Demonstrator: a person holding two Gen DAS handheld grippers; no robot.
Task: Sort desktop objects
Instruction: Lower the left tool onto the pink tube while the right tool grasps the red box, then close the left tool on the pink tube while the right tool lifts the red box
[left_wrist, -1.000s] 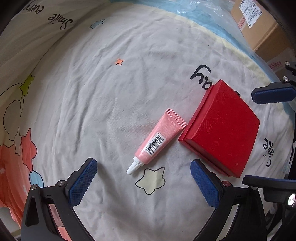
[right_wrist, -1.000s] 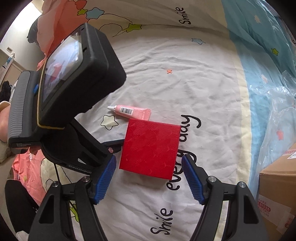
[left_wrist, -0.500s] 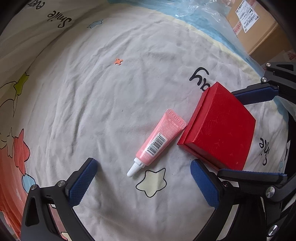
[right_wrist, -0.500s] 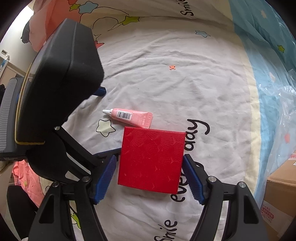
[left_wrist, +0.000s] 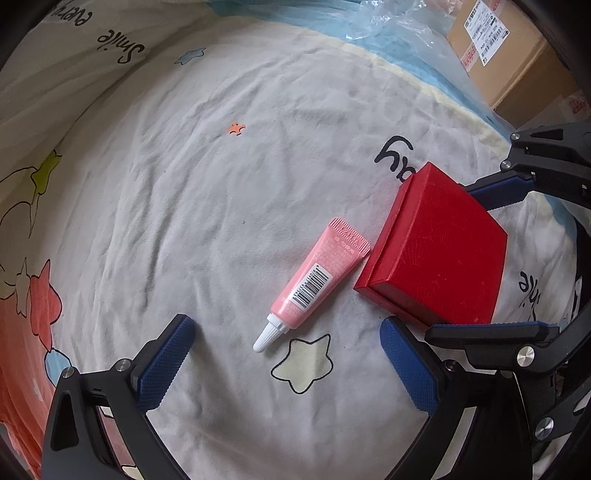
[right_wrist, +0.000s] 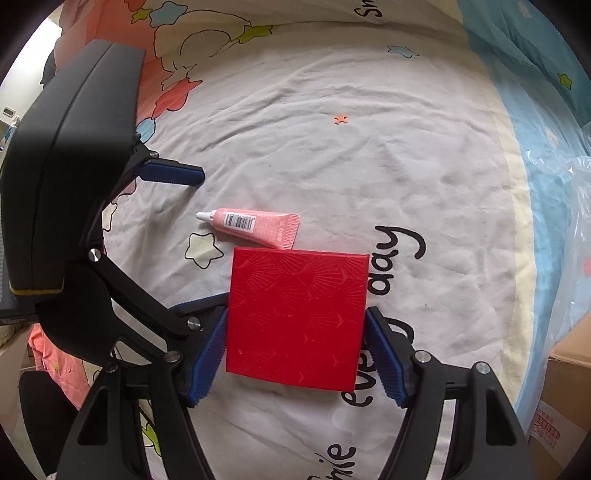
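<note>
A flat red box (right_wrist: 297, 319) lies on the printed bedsheet; it also shows in the left wrist view (left_wrist: 439, 247). A pink tube (left_wrist: 314, 284) with a white cap and a barcode lies beside the box's edge; it also shows in the right wrist view (right_wrist: 255, 226). My right gripper (right_wrist: 295, 354) is open, its blue pads on either side of the red box, close to its sides. My left gripper (left_wrist: 288, 365) is open and empty, just short of the tube's cap.
The sheet (left_wrist: 221, 192) is wrinkled, with stars and "Smile every day" print. A cardboard box (left_wrist: 509, 55) and clear plastic wrap (left_wrist: 388, 18) lie at the far right edge. The left gripper's body (right_wrist: 70, 206) fills the left of the right wrist view.
My right gripper has moved forward, so the red box now sits between its pads. The left gripper has barely moved; the tube and box lie where they were.
</note>
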